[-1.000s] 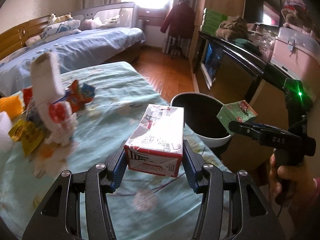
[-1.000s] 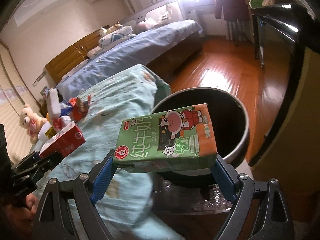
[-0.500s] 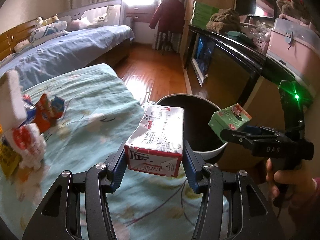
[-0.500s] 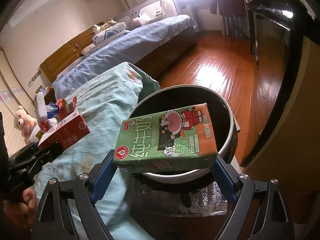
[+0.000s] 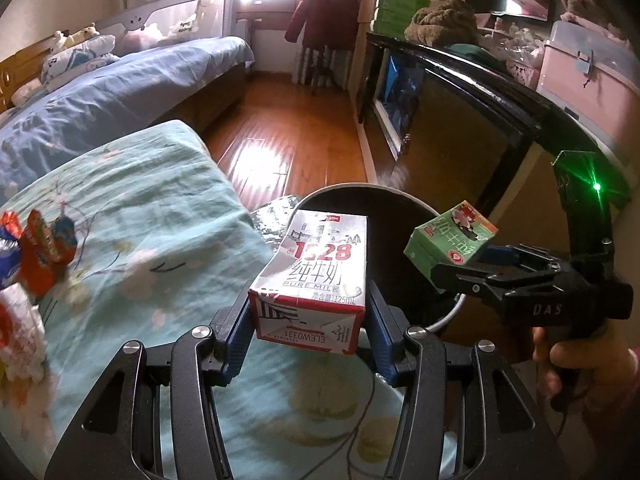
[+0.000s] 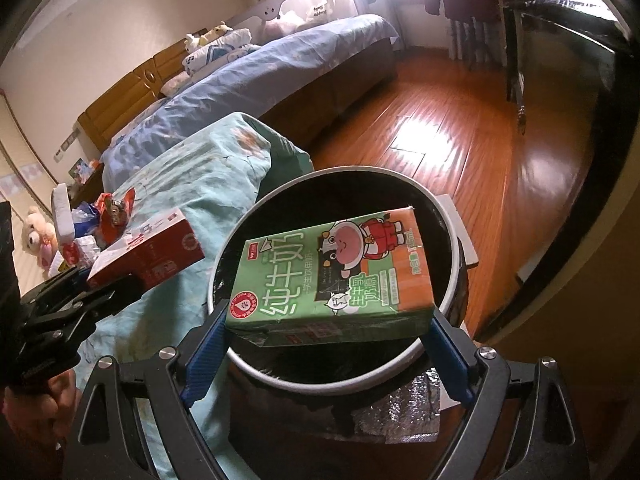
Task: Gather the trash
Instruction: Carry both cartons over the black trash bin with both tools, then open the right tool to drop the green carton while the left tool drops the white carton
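In the left wrist view, a bed with a light green flowered cover (image 5: pixel 132 216) filled the space to the left of the left tongs (image 5: pixel 308 320) and under them. Beyond it stood a second bed with blue bedding (image 5: pixel 120 88), then a shiny wooden floor (image 5: pixel 288 140) and a bright window. A dark cabinet (image 5: pixel 460 120) ran along the right. The left tongs were closed on a red and white milk carton (image 5: pixel 312 276), their blue pads pressing its two sides. Just ahead of the carton stood a round bin (image 5: pixel 452 316) with a dark inside; the carton hid part of its rim, and I could not see what lay in it. To the right, a hand (image 5: pixel 576 364) held the right tongs (image 5: pixel 460 276), which gripped a green carton (image 5: pixel 450 246) over the bin's right edge. At the far left, some wrappers (image 5: pixel 36 252) lay on the cover, blurred and cut off by the frame.

In the right wrist view, the right tongs (image 6: pixel 324 328) stood wide but gripped the green carton (image 6: pixel 332 276) by its two ends, directly above the bin (image 6: pixel 452 280). The bin's inside was black and mostly covered by the carton, so its contents were not clear. To the left, the left tongs (image 6: pixel 132 280) held the red carton (image 6: pixel 148 256) over the green cover (image 6: pixel 200 184), beside the bin. Further left, wrappers (image 6: pixel 112 212) and a toy bear (image 6: pixel 36 236) were small and hard to make out.
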`<state>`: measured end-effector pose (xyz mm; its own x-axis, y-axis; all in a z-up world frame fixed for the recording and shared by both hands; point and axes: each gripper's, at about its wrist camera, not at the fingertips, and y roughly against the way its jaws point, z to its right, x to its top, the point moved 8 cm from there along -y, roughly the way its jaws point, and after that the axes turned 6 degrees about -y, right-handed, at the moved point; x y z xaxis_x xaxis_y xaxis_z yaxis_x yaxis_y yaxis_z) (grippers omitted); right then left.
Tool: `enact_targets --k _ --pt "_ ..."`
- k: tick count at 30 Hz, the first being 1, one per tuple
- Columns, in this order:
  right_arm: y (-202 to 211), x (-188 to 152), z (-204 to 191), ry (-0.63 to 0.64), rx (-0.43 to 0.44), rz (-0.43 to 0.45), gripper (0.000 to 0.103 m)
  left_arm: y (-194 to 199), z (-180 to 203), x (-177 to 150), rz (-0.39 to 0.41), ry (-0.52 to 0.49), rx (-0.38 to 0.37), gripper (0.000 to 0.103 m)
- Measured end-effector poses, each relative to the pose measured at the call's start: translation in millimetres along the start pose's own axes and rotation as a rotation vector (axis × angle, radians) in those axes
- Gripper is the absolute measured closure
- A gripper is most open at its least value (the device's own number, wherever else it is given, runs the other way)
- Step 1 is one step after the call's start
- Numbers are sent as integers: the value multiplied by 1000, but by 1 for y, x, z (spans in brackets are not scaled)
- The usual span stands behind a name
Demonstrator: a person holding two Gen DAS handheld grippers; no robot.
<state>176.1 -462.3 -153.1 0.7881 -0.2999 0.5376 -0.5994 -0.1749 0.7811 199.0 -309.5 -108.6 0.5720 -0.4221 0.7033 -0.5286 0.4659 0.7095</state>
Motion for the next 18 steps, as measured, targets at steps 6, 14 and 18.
enact_targets --k 6,14,18 --pt "-2 3 4 7 2 -12 12 -7 4 8 -3 -3 -12 53" --pt "-4 7 8 13 -5 -19 12 -18 9 15 -17 -7 -29 53" --pt "-5 8 7 11 -5 -19 12 -24 9 15 -31 -4 -34 53"
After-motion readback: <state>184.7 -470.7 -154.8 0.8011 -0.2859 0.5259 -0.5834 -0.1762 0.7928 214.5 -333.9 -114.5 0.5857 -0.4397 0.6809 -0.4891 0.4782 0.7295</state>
